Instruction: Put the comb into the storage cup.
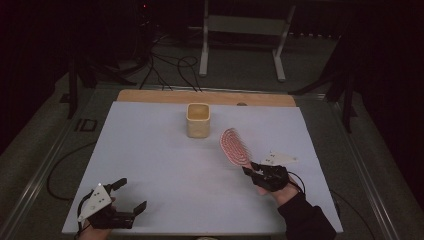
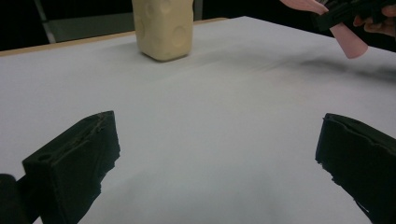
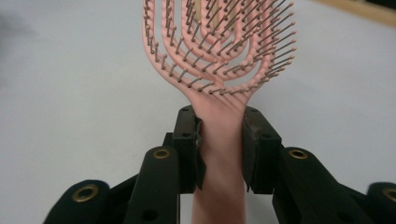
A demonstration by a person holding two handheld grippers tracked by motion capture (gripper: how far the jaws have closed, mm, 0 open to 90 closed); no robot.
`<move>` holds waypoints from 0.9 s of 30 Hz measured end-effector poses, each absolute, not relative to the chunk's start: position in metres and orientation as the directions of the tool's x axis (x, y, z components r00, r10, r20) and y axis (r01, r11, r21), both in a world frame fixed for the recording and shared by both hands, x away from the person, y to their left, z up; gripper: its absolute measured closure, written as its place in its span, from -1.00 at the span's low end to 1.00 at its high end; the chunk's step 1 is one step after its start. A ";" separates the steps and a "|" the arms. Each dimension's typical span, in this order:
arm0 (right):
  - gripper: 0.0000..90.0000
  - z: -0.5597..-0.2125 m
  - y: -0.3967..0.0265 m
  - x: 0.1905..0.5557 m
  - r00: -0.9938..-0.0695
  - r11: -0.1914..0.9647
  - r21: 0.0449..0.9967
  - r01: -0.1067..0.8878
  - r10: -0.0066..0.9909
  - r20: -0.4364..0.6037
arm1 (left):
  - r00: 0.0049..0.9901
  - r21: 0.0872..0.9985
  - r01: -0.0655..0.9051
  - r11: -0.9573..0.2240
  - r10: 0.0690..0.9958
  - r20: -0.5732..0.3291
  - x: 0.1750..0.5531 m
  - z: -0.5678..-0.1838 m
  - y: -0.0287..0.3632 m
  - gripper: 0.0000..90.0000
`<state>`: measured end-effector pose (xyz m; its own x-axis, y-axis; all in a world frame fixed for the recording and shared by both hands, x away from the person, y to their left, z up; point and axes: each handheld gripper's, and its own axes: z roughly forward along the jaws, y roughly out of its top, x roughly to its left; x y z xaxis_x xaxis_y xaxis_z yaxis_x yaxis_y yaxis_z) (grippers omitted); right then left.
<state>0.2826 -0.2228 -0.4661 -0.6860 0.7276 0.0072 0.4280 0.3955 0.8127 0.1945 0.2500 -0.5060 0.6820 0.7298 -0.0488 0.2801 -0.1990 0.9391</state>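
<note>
We have the pink hairbrush (image 3: 219, 60) clamped by its handle in the right gripper (image 3: 220, 140); in the right gripper view the two black jaws press the handle from either side just below the neck, where the open, looped head begins; the bristles face the camera. In the high view the hairbrush (image 1: 233, 145) is lifted off the tabletop toward its right side, head pointing to the far edge and leaning toward the cream cup (image 1: 198, 120), which stands upright near the middle of the far edge.

We judge the brush light and fairly stiff in the handle, while the slotted head and thin ball-tipped bristles look springy and likely to flex or snag; so the handle is the place to hold it, and our grip near the neck keeps the head from swinging much. The smooth plastic handle could twist or slide between the pads if the head catches on the cup's rim; we would keep the clamp firm and lower it squarely.

The left gripper (image 1: 131, 196) rests at the near left corner of the tabletop with its jaws spread wide and nothing between them; in the left gripper view only bare white surface lies between them.
</note>
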 end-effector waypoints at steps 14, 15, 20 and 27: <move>0.56 -0.478 -0.212 0.275 -0.680 0.368 0.855 0.366 0.733 -0.024 | 0.688 0.925 0.316 -0.208 0.722 -0.073 0.198 -0.505 0.243 -0.99; 0.56 -0.479 -0.212 0.275 -0.680 0.368 0.857 0.361 0.733 -0.028 | 0.688 0.925 0.320 -0.208 0.722 -0.075 0.198 -0.505 0.243 -0.99; 0.56 -0.479 -0.209 0.273 -0.680 0.370 0.856 0.360 0.733 -0.031 | 0.686 0.919 0.332 -0.210 0.723 -0.083 0.201 -0.502 0.240 -0.99; 0.56 -0.477 -0.209 0.272 -0.681 0.373 0.859 0.350 0.731 -0.040 | 0.687 0.911 0.354 -0.209 0.720 -0.102 0.208 -0.494 0.236 -0.99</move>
